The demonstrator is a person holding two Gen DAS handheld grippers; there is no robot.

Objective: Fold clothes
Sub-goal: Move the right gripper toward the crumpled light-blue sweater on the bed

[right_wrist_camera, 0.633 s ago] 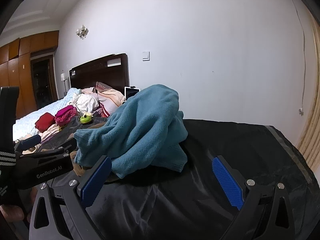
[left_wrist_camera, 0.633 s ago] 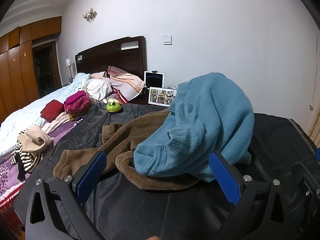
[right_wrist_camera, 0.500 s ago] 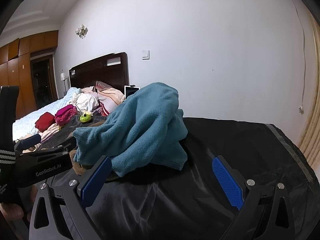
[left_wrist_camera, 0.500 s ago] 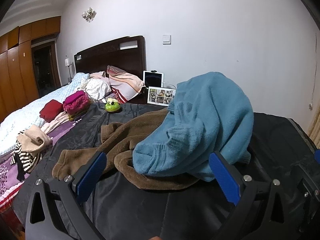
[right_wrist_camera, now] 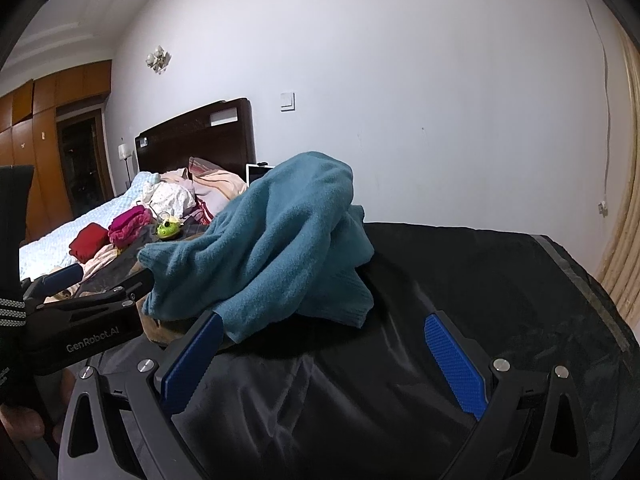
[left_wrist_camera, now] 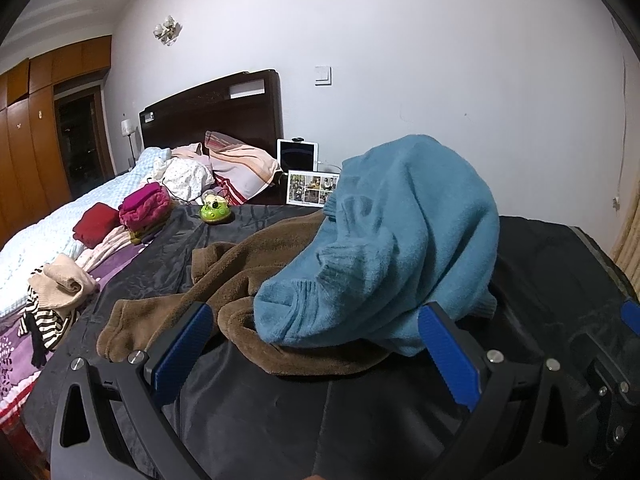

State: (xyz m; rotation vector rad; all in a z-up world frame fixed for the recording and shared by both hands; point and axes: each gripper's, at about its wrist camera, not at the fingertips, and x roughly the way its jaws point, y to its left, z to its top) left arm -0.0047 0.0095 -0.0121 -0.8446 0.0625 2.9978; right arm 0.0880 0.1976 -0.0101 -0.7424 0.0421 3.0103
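A crumpled blue sweater (left_wrist_camera: 392, 248) lies heaped on a brown fleece garment (left_wrist_camera: 224, 280), both on a black sheet (left_wrist_camera: 280, 408) spread over the bed. My left gripper (left_wrist_camera: 316, 344) hovers just short of the pile, jaws wide open, nothing between its blue pads (left_wrist_camera: 180, 352). In the right wrist view the same blue sweater (right_wrist_camera: 272, 240) sits ahead and to the left. My right gripper (right_wrist_camera: 324, 360) is open too, over bare black sheet (right_wrist_camera: 460, 280), its left pad close under the sweater's hem. The left gripper's body (right_wrist_camera: 80, 320) shows at the left edge, held by a hand.
Folded red (left_wrist_camera: 94, 224) and magenta (left_wrist_camera: 144, 204) clothes, a beige piece on a striped one (left_wrist_camera: 56, 292), pillows (left_wrist_camera: 240, 168) and a green toy (left_wrist_camera: 214, 210) lie on the bed at left. A tablet (left_wrist_camera: 298, 154) and photo frame (left_wrist_camera: 312, 188) stand by the headboard. Wall behind, curtain (right_wrist_camera: 624, 240) at right.
Both views have drifted only slightly; the pile sits a touch lower in the frames. Both grippers stay open and the clothes have not moved.
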